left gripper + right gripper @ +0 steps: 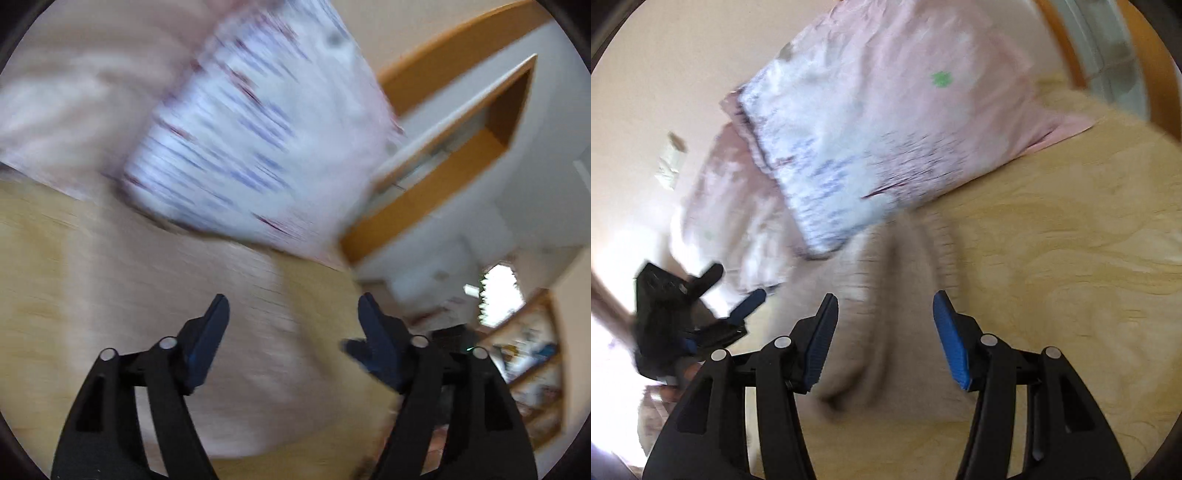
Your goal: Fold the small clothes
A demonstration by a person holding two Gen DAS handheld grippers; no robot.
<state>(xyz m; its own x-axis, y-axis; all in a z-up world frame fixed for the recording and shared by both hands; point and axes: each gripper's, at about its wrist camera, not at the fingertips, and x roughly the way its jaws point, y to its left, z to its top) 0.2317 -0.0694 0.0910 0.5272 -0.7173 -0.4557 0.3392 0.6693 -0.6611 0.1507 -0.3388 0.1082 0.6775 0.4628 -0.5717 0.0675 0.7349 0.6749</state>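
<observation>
Both views are smeared by motion blur, so fine detail is hard to read. The left gripper (293,314) has its blue-padded fingers spread wide apart with nothing between them, and it hangs over a beige garment (207,295) lying on the pale wooden worktop (33,258). That beige garment fills the space directly ahead of and beneath its fingers. Farther ahead of the left gripper, past the beige garment, lies a white cloth with blue and red marks (251,122), and beyond and to the left of that a pink cloth (74,99); whether the white cloth rests on the pink one cannot be told from this view. The right gripper (884,306) also stands with its fingers well apart and empty, over the same beige garment (886,295), which spreads from between its fingers forward and to its left. Ahead of it the white patterned cloth (827,173) lies on top of a pink cloth with a green mark (923,74), and more pink fabric (735,199) lies to the front-left. Bare worktop (1071,240) stretches to the right gripper's right. The left gripper (738,295) shows low on the right gripper's left, near the edge of the beige garment.
</observation>
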